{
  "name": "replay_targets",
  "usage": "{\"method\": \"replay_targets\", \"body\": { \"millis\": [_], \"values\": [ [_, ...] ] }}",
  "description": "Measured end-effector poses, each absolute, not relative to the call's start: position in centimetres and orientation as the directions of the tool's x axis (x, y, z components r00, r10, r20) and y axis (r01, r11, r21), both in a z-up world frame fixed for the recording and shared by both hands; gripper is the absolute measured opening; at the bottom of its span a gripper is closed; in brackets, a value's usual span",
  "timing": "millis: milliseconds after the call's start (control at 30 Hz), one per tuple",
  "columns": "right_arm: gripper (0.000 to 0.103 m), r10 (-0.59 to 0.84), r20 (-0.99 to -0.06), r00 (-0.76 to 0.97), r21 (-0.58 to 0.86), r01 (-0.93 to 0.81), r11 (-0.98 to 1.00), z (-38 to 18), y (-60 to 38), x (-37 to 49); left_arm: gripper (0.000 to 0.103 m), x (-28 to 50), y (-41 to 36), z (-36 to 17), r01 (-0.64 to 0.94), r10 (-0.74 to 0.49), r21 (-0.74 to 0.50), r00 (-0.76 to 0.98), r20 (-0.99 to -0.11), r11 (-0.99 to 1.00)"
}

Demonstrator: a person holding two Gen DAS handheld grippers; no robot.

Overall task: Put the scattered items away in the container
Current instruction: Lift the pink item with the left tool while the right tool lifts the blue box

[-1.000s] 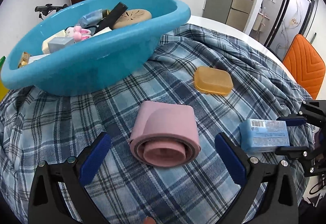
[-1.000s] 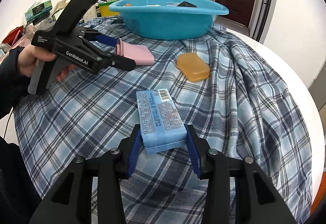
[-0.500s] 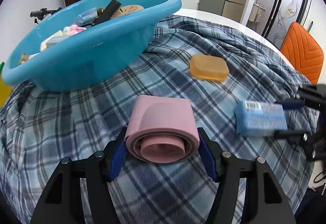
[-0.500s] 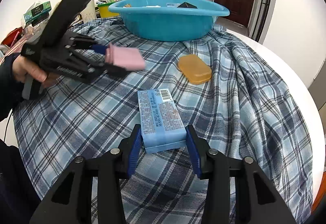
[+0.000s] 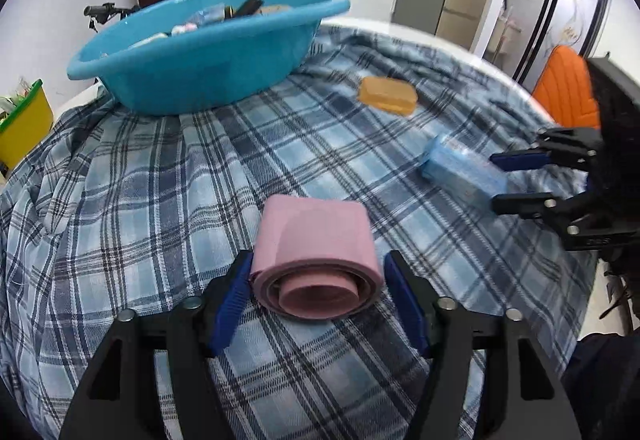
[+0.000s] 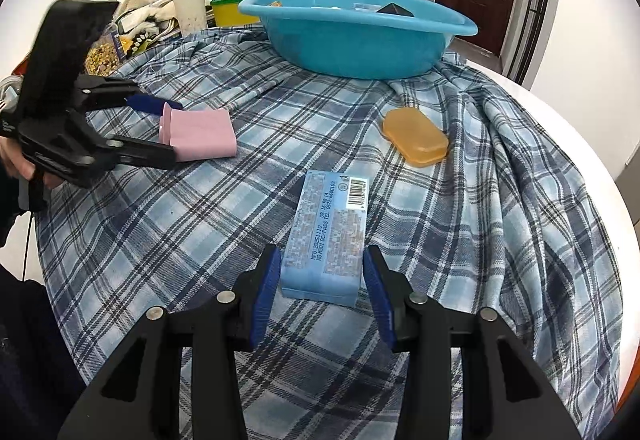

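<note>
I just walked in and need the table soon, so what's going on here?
A person with a gripper in each hand is tidying loose items into the blue basin, which already holds several things. The left gripper has the pink rolled band between its jaws, which are opening. The right gripper is shut on the blue packet, low over the plaid cloth. The amber soap case lies on the cloth, untouched.

Glossy plastic basin (image 5: 192, 76) on soft woven plaid cloth (image 5: 160, 176).
</note>
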State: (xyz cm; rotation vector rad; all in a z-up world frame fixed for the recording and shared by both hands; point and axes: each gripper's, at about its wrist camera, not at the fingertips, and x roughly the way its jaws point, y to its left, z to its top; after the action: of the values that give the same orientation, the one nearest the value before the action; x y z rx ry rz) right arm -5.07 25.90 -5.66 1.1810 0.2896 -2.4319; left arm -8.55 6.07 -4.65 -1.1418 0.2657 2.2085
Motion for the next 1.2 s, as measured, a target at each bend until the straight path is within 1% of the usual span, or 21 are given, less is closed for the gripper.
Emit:
{"method": "replay_targets", "body": {
  "millis": [33, 133, 267, 400, 533, 600, 667, 700, 733, 767, 833, 1000, 1067, 1200],
  "values": [
    [0.042, -0.277, -0.787, -0.552, -0.006, 0.455, -0.89, -5.6, 25.9, -5.0, 0.088, -8.3, 5.5, -4.2, -0.624, 0.473, -0.128, -0.427, -0.771, -0.771],
    [0.042, -0.271, -0.788, -0.553, -0.012, 0.454, -0.891, -5.5, 25.8, -4.8, 0.088, -7.9, 4.3, -3.6, -0.634, 0.511, -0.155, -0.428, -0.745, -0.758],
    [0.042, -0.265, -0.785, -0.56, -0.018, 0.448, -0.894, -5.3, 25.6, -4.7, 0.088, -8.0, 2.8, -3.9, -0.611, 0.458, -0.117, -0.44, -0.773, -0.783],
    [0.042, -0.267, -0.779, -0.567, -0.019, 0.447, -0.894, -5.0, 25.3, -4.8, 0.088, -8.7, 1.9, -4.2, -0.608, 0.452, -0.122, -0.427, -0.783, -0.785],
    [0.042, -0.272, -0.773, -0.573, -0.022, 0.453, -0.891, -4.7, 25.1, -4.6, 0.088, -9.2, 2.3, -4.7, -0.618, 0.424, -0.076, -0.44, -0.792, -0.783],
    [0.042, -0.268, -0.775, -0.572, -0.023, 0.45, -0.893, -4.7, 25.2, -4.6, 0.082, -9.7, 2.6, -5.0, -0.632, 0.433, -0.079, -0.429, -0.793, -0.771],
    [0.042, -0.262, -0.776, -0.573, -0.023, 0.441, -0.897, -4.8, 25.4, -4.6, 0.059, -10.1, 3.3, -5.4, -0.646, 0.438, -0.084, -0.41, -0.8, -0.759],
    [0.042, -0.259, -0.777, -0.574, -0.022, 0.435, -0.9, -4.8, 25.6, -4.6, 0.055, -10.2, 3.5, -5.5, -0.655, 0.447, -0.087, -0.407, -0.797, -0.75],
    [0.042, -0.256, -0.776, -0.576, -0.02, 0.429, -0.903, -4.8, 25.8, -4.5, 0.044, -10.3, 3.8, -5.4, -0.663, 0.457, -0.089, -0.407, -0.791, -0.743],
    [0.042, -0.254, -0.776, -0.577, -0.018, 0.423, -0.906, -4.8, 26.0, -4.5, 0.038, -10.3, 4.0, -5.4, -0.668, 0.46, -0.086, -0.408, -0.789, -0.74],
    [0.042, -0.251, -0.774, -0.582, -0.016, 0.413, -0.911, -4.7, 26.4, -4.4, 0.033, -10.4, 4.6, -5.2, -0.677, 0.459, -0.076, -0.408, -0.789, -0.732],
    [0.042, -0.242, -0.764, -0.598, -0.011, 0.387, -0.922, -4.5, 27.3, -4.3, 0.03, -10.1, 5.4, -5.0, -0.685, 0.457, -0.062, -0.412, -0.788, -0.726],
    [0.042, -0.24, -0.761, -0.602, -0.01, 0.381, -0.925, -4.5, 27.5, -4.3, 0.026, -9.9, 5.3, -4.7, -0.685, 0.469, -0.072, -0.415, -0.78, -0.725],
    [0.042, -0.239, -0.761, -0.603, -0.011, 0.38, -0.925, -4.7, 27.5, -4.4, 0.025, -9.6, 5.2, -4.4, -0.68, 0.472, -0.074, -0.422, -0.774, -0.73]
  ]
}}
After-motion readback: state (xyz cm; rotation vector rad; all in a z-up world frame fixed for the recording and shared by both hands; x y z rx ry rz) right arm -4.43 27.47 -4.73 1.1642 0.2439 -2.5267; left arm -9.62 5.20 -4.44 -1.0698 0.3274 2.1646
